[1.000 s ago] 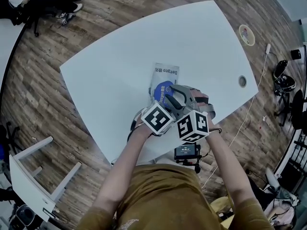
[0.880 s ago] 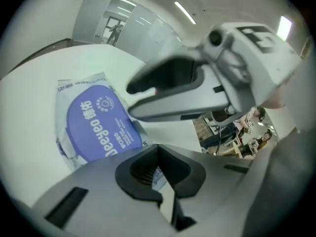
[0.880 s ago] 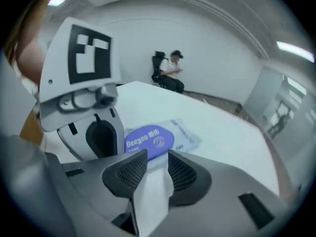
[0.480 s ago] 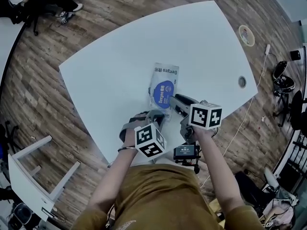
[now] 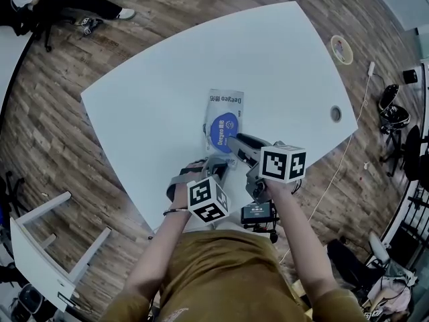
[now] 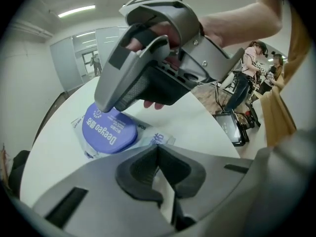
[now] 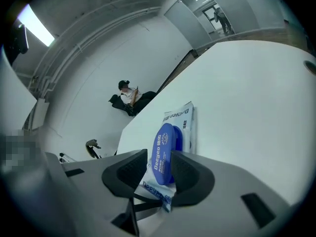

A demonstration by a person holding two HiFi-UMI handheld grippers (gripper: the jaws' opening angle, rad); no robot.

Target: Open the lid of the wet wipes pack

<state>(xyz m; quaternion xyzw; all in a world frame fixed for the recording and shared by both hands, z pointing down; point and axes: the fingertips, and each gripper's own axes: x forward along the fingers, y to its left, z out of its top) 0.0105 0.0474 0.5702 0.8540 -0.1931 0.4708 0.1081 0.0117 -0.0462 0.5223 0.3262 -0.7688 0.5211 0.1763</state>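
My right tongs [image 7: 159, 168] are spread. The blue lid [image 7: 163, 149] of the wet wipes pack [image 7: 184, 118] sits right in the gap between the two pads. I can't tell whether either pad actually touches the lid's rim. The near end of the pack's film also runs down between the pads. So the pack begins at the tips and runs straight on ahead of them, its long axis roughly in line with the way these tongs point. The lid looks closed, flat on the pack, and the pack lies flat on the white surface [image 5: 281, 66].

My left tongs [image 6: 158, 154] are pressed together with nothing in them. They sit behind the right tongs. From them the pack lies ahead and a little to the left, with the body of the right tongs crossing over in between.

The right tongs are clearly the nearer pair, and I judge the coming move turns on them. They flank the lid, so they would need to catch its edge and lift it off the pack. I can't make out which end of the lid carries the opening lip. The risk I see is the light pack rising with the lid, since the left tongs aren't holding it down.
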